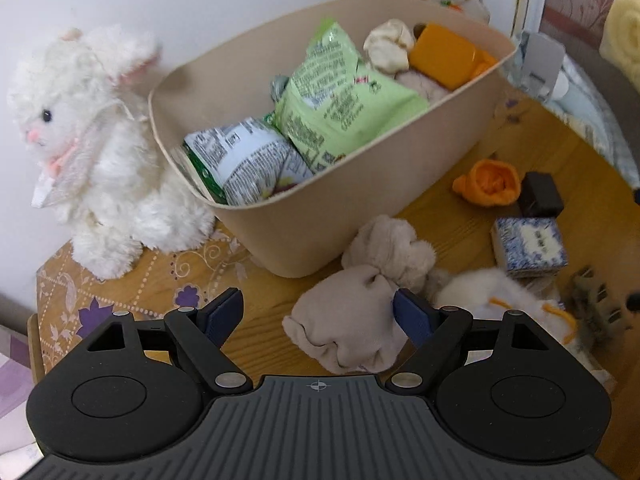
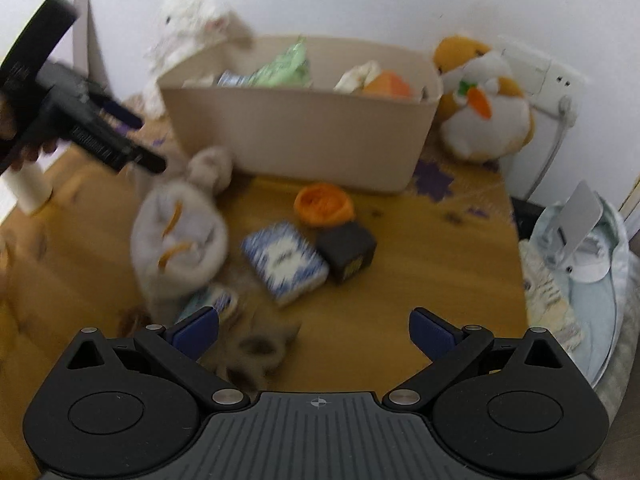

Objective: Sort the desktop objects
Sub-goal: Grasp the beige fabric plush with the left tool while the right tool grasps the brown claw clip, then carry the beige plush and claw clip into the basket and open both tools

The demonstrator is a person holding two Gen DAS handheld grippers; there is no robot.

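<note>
Beige bin (image 1: pixel 360 208) upper centre of the left wrist view, on the wooden surface (image 1: pixel 460 224). Inside: green snack bag (image 1: pixel 340 104), white-green packet (image 1: pixel 248 160), orange block (image 1: pixel 444 56), cream sock ball (image 1: pixel 390 46). Left gripper (image 1: pixel 319 310) fingers apart, beige sock bundle (image 1: pixel 348 328) between them, low centre. Right gripper (image 2: pixel 314 330) fingers apart, nothing held. Blue-white box (image 2: pixel 286 262), black box (image 2: pixel 346 248), orange sock (image 2: pixel 324 204) loose mid-frame.
</note>
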